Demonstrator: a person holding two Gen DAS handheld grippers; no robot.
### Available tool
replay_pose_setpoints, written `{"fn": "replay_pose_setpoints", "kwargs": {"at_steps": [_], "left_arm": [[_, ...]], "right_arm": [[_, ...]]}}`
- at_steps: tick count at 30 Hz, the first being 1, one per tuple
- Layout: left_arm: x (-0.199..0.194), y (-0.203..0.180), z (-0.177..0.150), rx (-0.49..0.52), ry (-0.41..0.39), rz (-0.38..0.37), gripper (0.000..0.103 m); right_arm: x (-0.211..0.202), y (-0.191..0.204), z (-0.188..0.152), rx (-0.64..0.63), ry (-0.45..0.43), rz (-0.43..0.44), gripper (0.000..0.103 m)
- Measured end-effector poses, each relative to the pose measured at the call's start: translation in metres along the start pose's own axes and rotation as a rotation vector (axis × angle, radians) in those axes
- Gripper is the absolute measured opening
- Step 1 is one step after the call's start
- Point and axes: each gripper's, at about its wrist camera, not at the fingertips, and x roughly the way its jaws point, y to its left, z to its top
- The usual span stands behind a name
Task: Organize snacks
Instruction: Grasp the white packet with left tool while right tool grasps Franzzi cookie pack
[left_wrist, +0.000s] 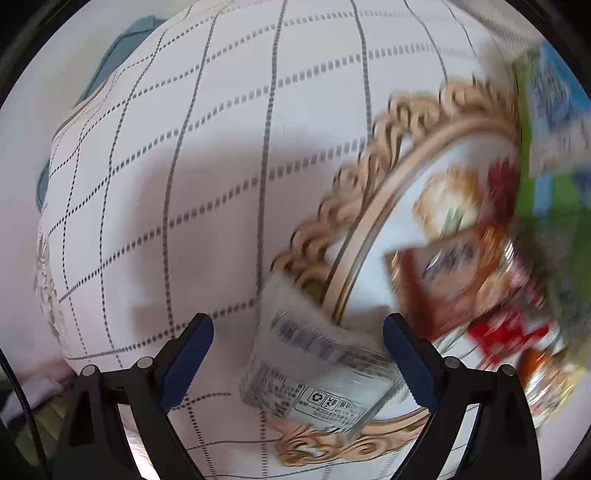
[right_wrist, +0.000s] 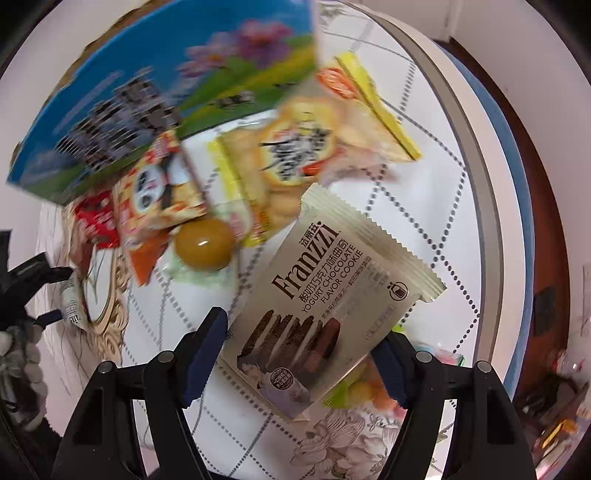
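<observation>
Right wrist view shows the right gripper (right_wrist: 299, 354) pointing down at a round table covered by a checked cloth (right_wrist: 417, 155). A Franzzi cookie packet (right_wrist: 332, 295) lies between its blue pads (right_wrist: 205, 354); the left pad sits at the packet's edge and the right one is partly hidden behind it, so whether the pads truly press on it cannot be told. Beyond it lie a yellow cracker bag (right_wrist: 295, 155), a small panda packet (right_wrist: 159, 188), a round brown sweet (right_wrist: 203, 243) and a blue and green box (right_wrist: 166, 85), with a gold-rimmed plate (right_wrist: 107, 317) at the left.

Left wrist view, badly blurred, has the left gripper (left_wrist: 299, 362) wide open above that plate's ornate rim (left_wrist: 369, 177). A small clear-wrapped packet (left_wrist: 314, 369) lies across the rim between the pads without either touching it. More snacks (left_wrist: 461, 266) sit on the plate.

The risks seem twofold. The flat, slick cookie packet could buckle or slip out sideways if squeezed only by its edges. On the left, closing over a packet that straddles the raised rim could pinch the rim as well, tipping the plate or scattering what is on it.
</observation>
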Motion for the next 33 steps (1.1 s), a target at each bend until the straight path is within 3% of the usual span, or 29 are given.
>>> {"fn": "replay_pose_setpoints", "kwargs": {"at_steps": [5,9,12,15,18,20,23,25,30,33], "left_arm": [[0.009,0.015,-0.055,0.096,0.044,0.003,0.094],[0.012,0.034,-0.082,0.096,0.076,-0.022,0.094],[0.016,0.051,-0.075,0.060,0.070,-0.054,0.094],[0.027,0.060,-0.064,0.039,0.119,-0.088,0.093],[0.023,0.069,-0.056,-0.001,0.096,-0.150,0.063],[0.015,0.056,-0.050,0.076,0.052,-0.150,0.054],[0.007,0.033,-0.053,0.204,0.024,-0.200,0.054],[0.000,0.025,-0.055,0.248,0.022,-0.190,0.056],[-0.036,0.043,-0.059,0.207,-0.048,-0.189,0.058],[-0.048,0.056,-0.066,0.153,-0.027,-0.180,0.060]], "right_arm": [[-0.004,0.037,-0.022,-0.118,-0.009,-0.011,0.077],[0.024,0.059,-0.022,-0.221,0.033,-0.009,0.077],[0.050,0.073,-0.025,-0.246,0.107,0.008,0.079],[0.056,0.077,-0.027,-0.221,0.111,0.016,0.080],[0.051,0.069,-0.028,-0.176,0.112,0.046,0.080],[0.044,0.059,-0.024,-0.150,0.113,0.061,0.080],[0.035,0.042,-0.027,-0.115,0.117,0.083,0.080],[0.027,0.032,-0.026,-0.097,0.120,0.092,0.080],[0.009,0.017,-0.027,-0.080,0.087,0.097,0.081],[0.010,0.007,-0.027,-0.038,0.110,0.104,0.081]]}}
